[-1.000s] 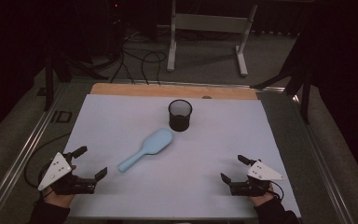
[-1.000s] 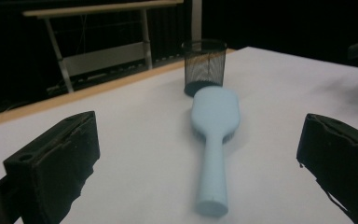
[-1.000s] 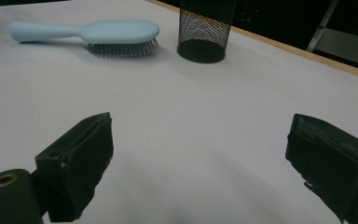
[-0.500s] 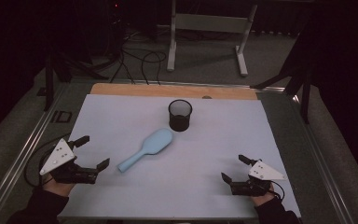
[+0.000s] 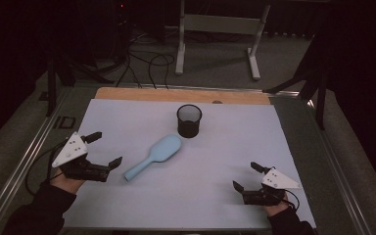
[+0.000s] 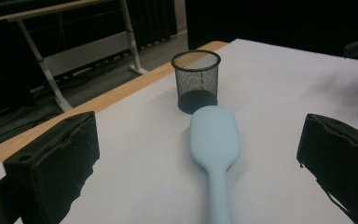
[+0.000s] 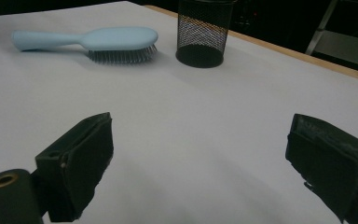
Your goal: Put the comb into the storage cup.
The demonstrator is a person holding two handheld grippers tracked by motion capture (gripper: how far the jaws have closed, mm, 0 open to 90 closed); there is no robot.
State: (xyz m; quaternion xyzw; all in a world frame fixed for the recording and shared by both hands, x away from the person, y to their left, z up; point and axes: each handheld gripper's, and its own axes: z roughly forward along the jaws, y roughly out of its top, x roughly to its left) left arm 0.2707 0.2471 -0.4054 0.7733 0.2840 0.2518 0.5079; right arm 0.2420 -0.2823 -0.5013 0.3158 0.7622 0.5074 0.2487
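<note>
A light blue hairbrush (image 5: 155, 156) lies bristles down on the white table sheet (image 5: 225, 142), its handle pointing toward the near left. Behind its head stands a black mesh cup (image 5: 189, 120), upright and empty as far as I can tell. My left gripper (image 5: 105, 149) is open at the near left, jaws wide, just short of the handle end. From the left gripper view the hairbrush (image 6: 214, 149) runs straight ahead between the jaws toward the mesh cup (image 6: 196, 80). My right gripper (image 5: 245, 177) rests open at the near right, far from the hairbrush (image 7: 91, 41) and the mesh cup (image 7: 201, 32).
A wooden strip (image 5: 176, 94) borders the table's far edge. Metal rails (image 5: 24, 161) run along both sides. Beyond the table stand a white frame (image 5: 220, 29) and loose cables (image 5: 142, 61) on the floor.
My left gripper has risen and moved forward and right, closing in on the hairbrush's handle end. The right gripper has stayed in place.
</note>
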